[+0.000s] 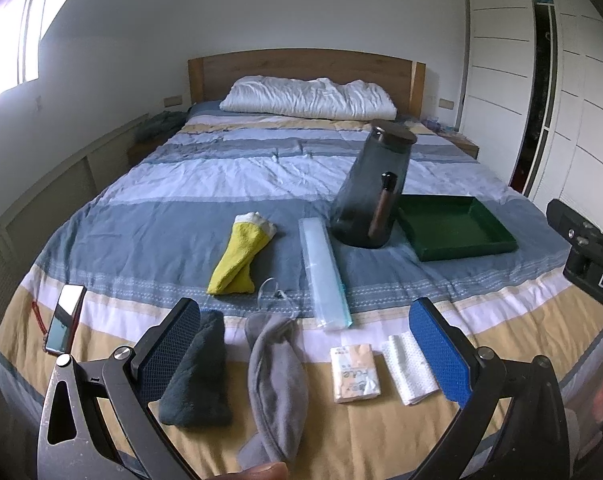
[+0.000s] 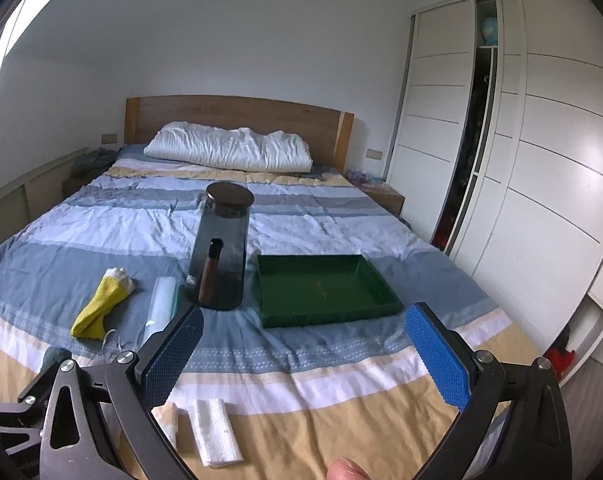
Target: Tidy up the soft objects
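left claw [image 1: 305,350]: wide open, holding nothing, hovering over the near edge of the bed [image 1: 181,184]
right claw [image 2: 305,354]: wide open, holding nothing, over bare bedspread
dark green sock [image 1: 197,380]: on the bed just inside the left claw's left finger, touching or nearly touching it, can't tell which
grey sock [image 1: 273,384]: between the left claw's fingers, left of centre, lying lengthwise
tissue pack [image 1: 354,374]: between the left claw's fingers, right of centre
white cloth [image 1: 411,368]: just inside the left claw's right finger; in the right view it sits low, by the right claw's left finger
yellow sock [image 1: 241,256]: folded, beyond the left claw, ahead-left
clear plastic roll [image 1: 325,272]: beyond the left claw, straight ahead, right of the yellow sock
dark jug [image 1: 375,192]: upright with lid on, past the roll, ahead of both claws
green tray [image 2: 325,288]: straight ahead of the right claw, just right of the jug, nothing in it
phone [image 1: 65,318]: far left of the left claw, on the bed edge
pillow [image 1: 309,98]: far end, at the headboard
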`<state>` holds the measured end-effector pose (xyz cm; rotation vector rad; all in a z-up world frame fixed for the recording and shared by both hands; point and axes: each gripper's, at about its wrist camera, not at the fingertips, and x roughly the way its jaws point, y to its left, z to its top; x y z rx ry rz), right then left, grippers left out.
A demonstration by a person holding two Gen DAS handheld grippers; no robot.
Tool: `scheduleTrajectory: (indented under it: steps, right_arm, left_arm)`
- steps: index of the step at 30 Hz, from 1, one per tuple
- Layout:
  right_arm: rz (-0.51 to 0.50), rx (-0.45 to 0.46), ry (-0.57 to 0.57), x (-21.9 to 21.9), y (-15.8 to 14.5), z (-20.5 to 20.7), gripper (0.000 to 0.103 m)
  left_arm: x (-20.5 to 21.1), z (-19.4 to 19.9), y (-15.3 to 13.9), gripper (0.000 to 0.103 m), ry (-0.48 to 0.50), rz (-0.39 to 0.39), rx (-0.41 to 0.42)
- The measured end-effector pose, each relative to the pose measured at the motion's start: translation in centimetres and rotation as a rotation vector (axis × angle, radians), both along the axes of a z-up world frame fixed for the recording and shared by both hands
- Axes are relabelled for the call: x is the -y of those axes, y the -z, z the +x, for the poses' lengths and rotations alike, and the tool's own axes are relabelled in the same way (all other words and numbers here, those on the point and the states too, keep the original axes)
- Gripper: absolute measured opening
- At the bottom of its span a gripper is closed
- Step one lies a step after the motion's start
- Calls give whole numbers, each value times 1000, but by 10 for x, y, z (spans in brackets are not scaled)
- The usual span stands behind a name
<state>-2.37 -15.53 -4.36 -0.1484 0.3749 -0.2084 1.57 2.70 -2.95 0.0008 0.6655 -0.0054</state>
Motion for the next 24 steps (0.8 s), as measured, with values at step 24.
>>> scheduleTrajectory:
  steps: [24]
  right_arm:
    - [-58,-28,-37,-32,26,29,103]
  left_arm:
    - [-33,0,13,102,-76,19,-29]
